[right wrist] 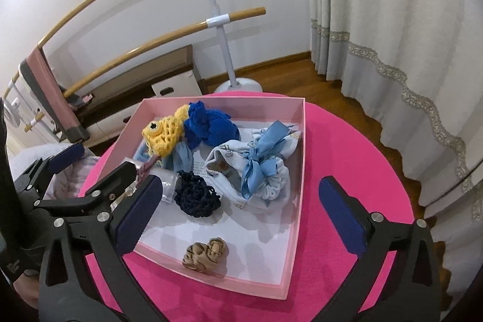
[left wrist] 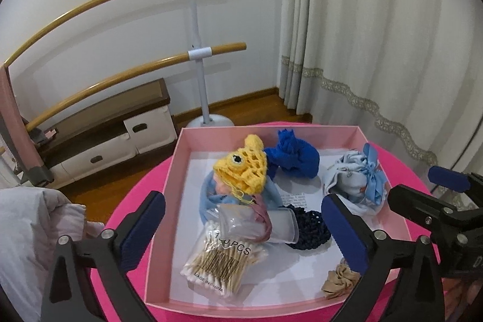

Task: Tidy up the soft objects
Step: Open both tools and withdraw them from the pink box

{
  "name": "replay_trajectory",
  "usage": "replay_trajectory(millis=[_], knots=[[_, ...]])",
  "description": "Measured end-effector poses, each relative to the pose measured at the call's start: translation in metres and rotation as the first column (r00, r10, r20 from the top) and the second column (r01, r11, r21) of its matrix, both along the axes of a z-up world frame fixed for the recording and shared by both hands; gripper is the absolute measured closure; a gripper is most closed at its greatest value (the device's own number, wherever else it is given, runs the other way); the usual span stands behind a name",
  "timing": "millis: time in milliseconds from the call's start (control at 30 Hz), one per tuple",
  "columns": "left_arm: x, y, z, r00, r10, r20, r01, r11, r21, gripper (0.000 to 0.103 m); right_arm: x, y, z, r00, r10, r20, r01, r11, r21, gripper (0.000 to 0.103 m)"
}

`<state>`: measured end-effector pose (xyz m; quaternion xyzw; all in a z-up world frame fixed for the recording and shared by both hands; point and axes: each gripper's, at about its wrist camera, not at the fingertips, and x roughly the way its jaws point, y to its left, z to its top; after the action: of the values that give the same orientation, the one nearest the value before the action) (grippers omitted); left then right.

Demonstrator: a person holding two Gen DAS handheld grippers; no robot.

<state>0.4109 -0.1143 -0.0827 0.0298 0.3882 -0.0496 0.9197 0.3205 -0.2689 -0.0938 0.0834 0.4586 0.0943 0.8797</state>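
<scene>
A pink box (left wrist: 178,159) (right wrist: 297,171) sits on a round pink table (right wrist: 347,147). Inside lie a yellow crochet fish (left wrist: 241,171) (right wrist: 164,135), a blue knit piece (left wrist: 294,157) (right wrist: 211,122), a pale blue ribboned cloth bundle (left wrist: 356,180) (right wrist: 256,171), a navy net (left wrist: 308,227) (right wrist: 196,192), a beige scrunchie (left wrist: 339,281) (right wrist: 205,257), a bag of cotton swabs (left wrist: 220,261) and a clear cup (left wrist: 256,224). My left gripper (left wrist: 244,231) is open over the box's near-left part. My right gripper (right wrist: 238,213) is open over the box's near-right part, empty.
A ballet barre stand (left wrist: 199,50) and a low drawer cabinet (left wrist: 105,135) stand by the wall. Curtains (left wrist: 377,35) hang at the right. A pale cloth heap (left wrist: 33,231) lies left of the table. The right gripper's body (left wrist: 437,207) shows in the left wrist view.
</scene>
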Motion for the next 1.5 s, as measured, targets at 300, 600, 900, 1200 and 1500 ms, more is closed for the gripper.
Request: replay_trajectory(millis=[300, 600, 900, 1200, 1500], knots=[[-0.039, 0.024, 0.019, 0.998, 0.042, 0.051, -0.041, 0.999, -0.015, 0.000, -0.009, -0.004, 0.011, 0.999, -0.037, 0.022, 0.037, 0.999, 0.025, 0.000], [-0.083, 0.036, 0.041, 0.990, 0.064, 0.128, -0.067, 0.997, 0.022, 0.000, -0.041, -0.001, 0.042, 0.992, -0.064, 0.106, 0.059, 0.997, 0.049, 0.000], [-0.158, 0.053, 0.064, 0.980, 0.078, 0.183, -0.079, 0.997, -0.001, 0.000, -0.114, -0.002, 0.084, 0.965, -0.123, 0.233, 0.115, 0.992, 0.051, 0.000], [-0.265, 0.059, 0.093, 0.950, 0.091, 0.299, -0.098, 0.995, 0.007, 0.000, -0.205, 0.009, 0.115, 0.925, -0.151, 0.348, 0.166, 0.986, -0.013, 0.000], [-0.356, 0.051, 0.104, 0.939, 0.051, 0.341, -0.059, 0.998, 0.011, 0.000, -0.276, 0.021, 0.125, 0.906, -0.169, 0.389, 0.208, 0.976, -0.061, 0.000]])
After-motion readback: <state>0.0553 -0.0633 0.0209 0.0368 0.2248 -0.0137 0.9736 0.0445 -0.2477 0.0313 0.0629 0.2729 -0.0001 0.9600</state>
